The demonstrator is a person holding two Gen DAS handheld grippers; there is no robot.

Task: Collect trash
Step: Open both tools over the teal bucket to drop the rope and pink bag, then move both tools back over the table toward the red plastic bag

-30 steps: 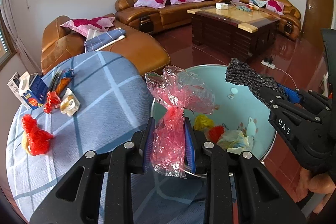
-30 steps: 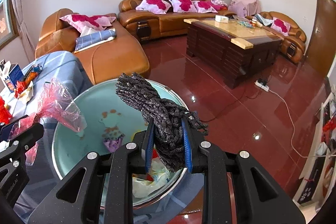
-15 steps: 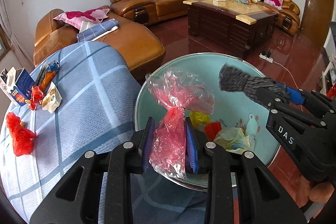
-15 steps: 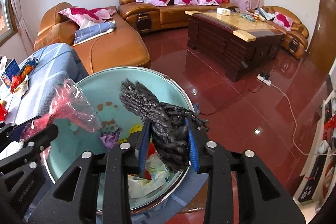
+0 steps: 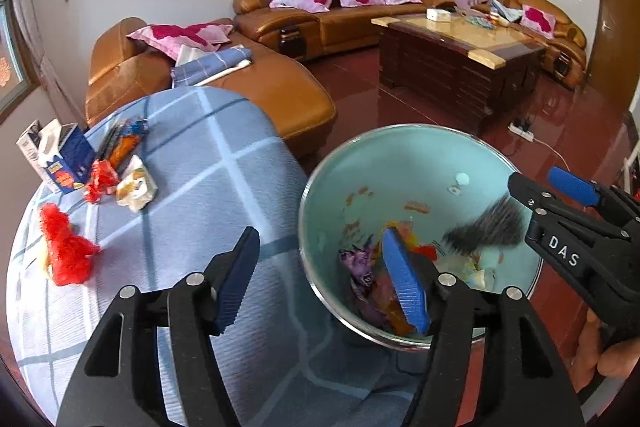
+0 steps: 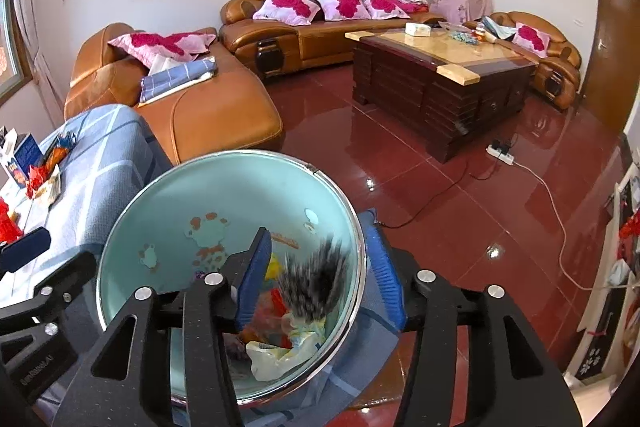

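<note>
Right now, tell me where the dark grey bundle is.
The dark grey bundle is blurred in the right wrist view, between the opening right gripper pads, inside the teal basin above the wrappers.

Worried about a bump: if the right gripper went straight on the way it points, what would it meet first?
Probably the blurred grey bundle dropping between the opening right gripper, then the trash inside the bin. Depth is unclear.

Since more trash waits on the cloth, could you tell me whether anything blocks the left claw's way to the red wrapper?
Nothing visible does: only bare blue checked cloth lies between the opening, empty left claw and the red wrapper.
</note>
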